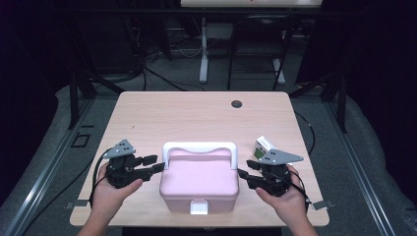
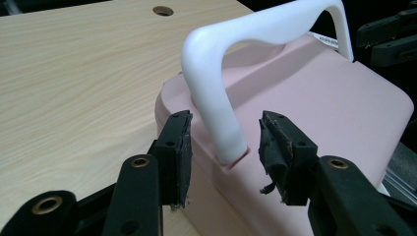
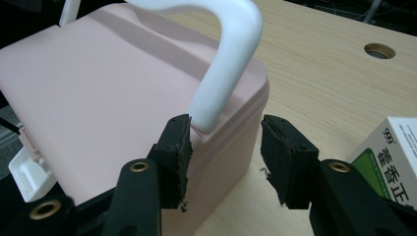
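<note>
Two open grippers, left gripper point(image 1: 158, 163) and right gripper point(image 1: 244, 168), flank one pink box point(image 1: 199, 184).

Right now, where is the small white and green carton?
In the high view, the small white and green carton lies on the table's right side, just behind the right gripper, right of the pink box.

"999" and Chinese characters are printed in green on the white-and-green carton point(image 3: 388, 157); the remaining characters are cut off at the frame edge.
</note>
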`<state>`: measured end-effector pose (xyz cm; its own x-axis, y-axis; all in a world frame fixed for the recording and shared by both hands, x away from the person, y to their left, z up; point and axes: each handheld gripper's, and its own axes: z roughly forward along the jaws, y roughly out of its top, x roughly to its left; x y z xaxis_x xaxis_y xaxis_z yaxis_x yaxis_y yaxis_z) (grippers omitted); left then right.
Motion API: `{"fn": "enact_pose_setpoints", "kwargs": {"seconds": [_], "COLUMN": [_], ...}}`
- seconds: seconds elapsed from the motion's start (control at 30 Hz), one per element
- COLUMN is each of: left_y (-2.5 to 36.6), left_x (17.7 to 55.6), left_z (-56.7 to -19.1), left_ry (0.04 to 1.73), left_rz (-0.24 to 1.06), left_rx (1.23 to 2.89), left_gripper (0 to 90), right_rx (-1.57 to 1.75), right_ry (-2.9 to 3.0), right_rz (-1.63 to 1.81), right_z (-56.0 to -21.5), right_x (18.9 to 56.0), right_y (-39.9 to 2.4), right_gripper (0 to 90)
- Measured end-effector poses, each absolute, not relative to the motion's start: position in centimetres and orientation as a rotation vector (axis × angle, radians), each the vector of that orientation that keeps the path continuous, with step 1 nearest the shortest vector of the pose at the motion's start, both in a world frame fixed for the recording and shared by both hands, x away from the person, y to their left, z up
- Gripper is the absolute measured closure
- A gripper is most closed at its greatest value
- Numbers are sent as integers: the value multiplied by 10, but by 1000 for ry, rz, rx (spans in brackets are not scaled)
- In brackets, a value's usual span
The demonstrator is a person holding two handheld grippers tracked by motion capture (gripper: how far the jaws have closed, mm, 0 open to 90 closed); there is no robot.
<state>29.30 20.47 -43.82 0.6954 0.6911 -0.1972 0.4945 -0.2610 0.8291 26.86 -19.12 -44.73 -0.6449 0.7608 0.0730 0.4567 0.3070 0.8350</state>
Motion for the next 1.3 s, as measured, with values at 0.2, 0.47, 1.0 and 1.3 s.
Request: {"fn": "enact_pose_setpoints", "kwargs": {"seconds": [0.2, 0.47, 1.0, 1.3], "left_y": [195, 190, 187, 184], "left_x": [302, 313, 319, 317], "left_z": [-439, -440, -445, -449], "left_ry": [929, 942, 957, 940], "left_rz": [252, 255, 223, 203], "left_rx": [1927, 1946, 1938, 1944], "left_gripper": [512, 507, 508, 540], "right_rx": [1086, 1083, 1121, 1113], "right_ry": [2238, 2241, 2240, 2264], "right_rz": [1288, 1287, 1310, 1336], "right_z": [-442, -438, -443, -450], "right_x": [277, 287, 301, 298], "right_y": [-186, -179, -172, -172], "right_gripper": [512, 484, 473, 511]}}
